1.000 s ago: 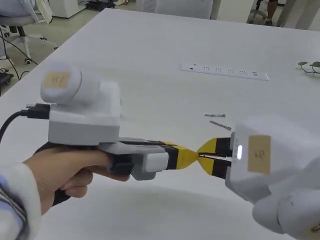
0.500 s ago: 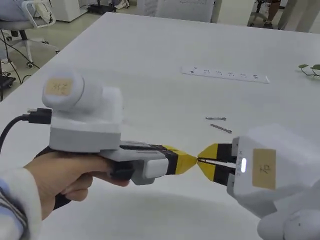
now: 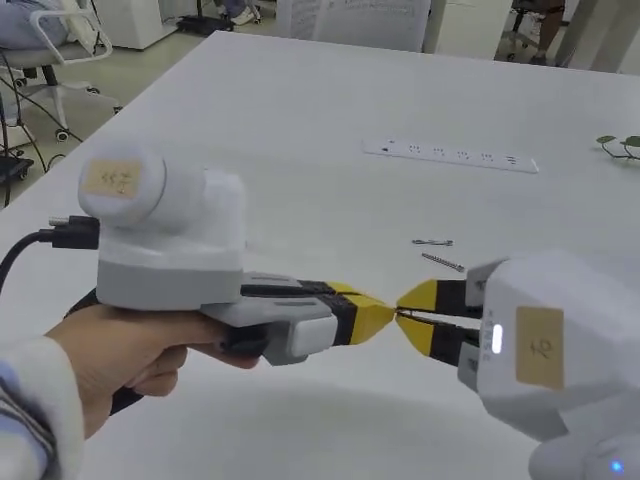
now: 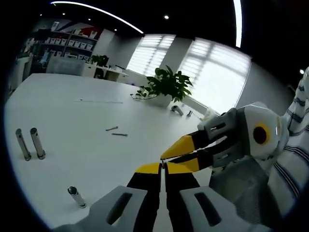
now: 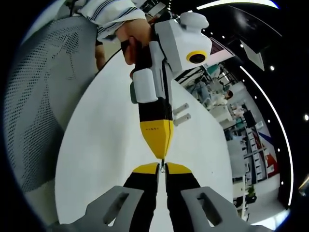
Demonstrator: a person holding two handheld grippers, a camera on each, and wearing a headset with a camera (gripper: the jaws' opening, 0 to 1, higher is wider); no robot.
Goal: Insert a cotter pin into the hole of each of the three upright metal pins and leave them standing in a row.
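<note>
Left gripper (image 3: 378, 314) at frame centre, jaws narrowed to a slit, tip to tip with right gripper (image 3: 412, 308), both above the table (image 3: 300, 150). Right gripper jaws are pinched on a thin cotter pin (image 3: 405, 314), its end at the left tips. Two loose cotter pins (image 3: 432, 242) lie on the table just above, close together. In the left gripper view, two metal pins (image 4: 37, 143) stand upright side by side at left; a third metal pin (image 4: 76, 195) sits tilted at lower left.

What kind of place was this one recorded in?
Most likely an office or lab workroom: a large white table with a power strip, a wheeled office chair beside it, and a potted plant by the windows.
</note>
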